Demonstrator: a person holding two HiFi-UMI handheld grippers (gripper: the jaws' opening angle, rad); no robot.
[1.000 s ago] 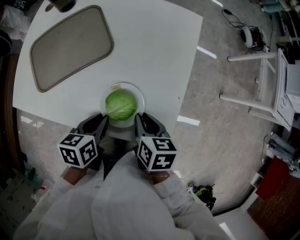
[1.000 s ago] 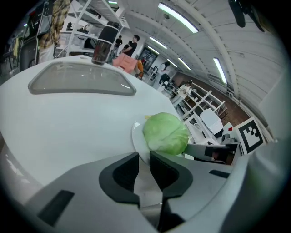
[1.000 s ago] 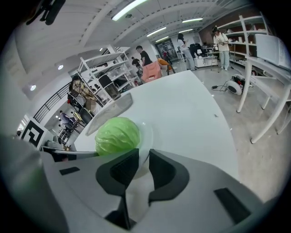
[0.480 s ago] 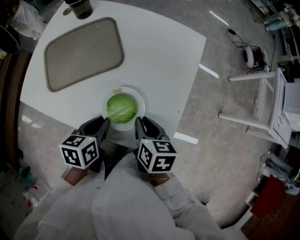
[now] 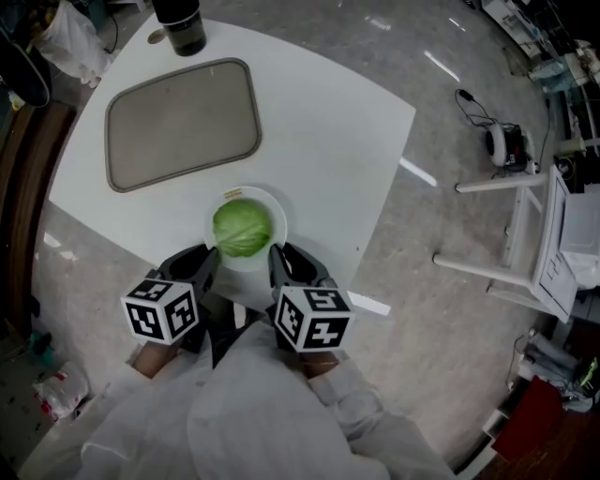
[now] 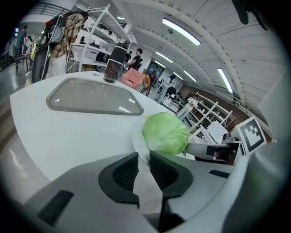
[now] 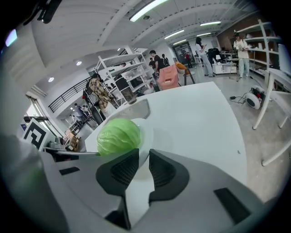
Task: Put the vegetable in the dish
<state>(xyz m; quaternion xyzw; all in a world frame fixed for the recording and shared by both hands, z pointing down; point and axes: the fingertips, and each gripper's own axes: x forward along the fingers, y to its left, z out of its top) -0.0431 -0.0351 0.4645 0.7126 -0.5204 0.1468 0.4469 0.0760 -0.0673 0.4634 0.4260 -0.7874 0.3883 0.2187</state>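
Observation:
A round green cabbage [image 5: 242, 229] lies in the white dish [image 5: 276, 209] near the table's front edge. Both grippers are just in front of the dish. My left gripper [image 5: 208, 259] is at its left front and my right gripper [image 5: 277, 255] at its right front, neither touching the cabbage. In the left gripper view the cabbage [image 6: 166, 133] sits in the dish [image 6: 136, 136] just beyond the left gripper [image 6: 143, 157]. The right gripper view shows the cabbage [image 7: 118, 135] and dish [image 7: 148, 132] ahead of the right gripper [image 7: 143, 157]. On each gripper only a thin slit parts the pads, with nothing in it.
A grey tray [image 5: 181, 122] lies on the white table [image 5: 328, 141] beyond the dish, with a dark cup [image 5: 180, 28] at the far corner. A white metal frame [image 5: 525, 216] and a cable stand on the floor to the right.
The head view has shifted, so more of the far table and the dark cup show. The grippers and the cabbage keep the same places relative to each other.

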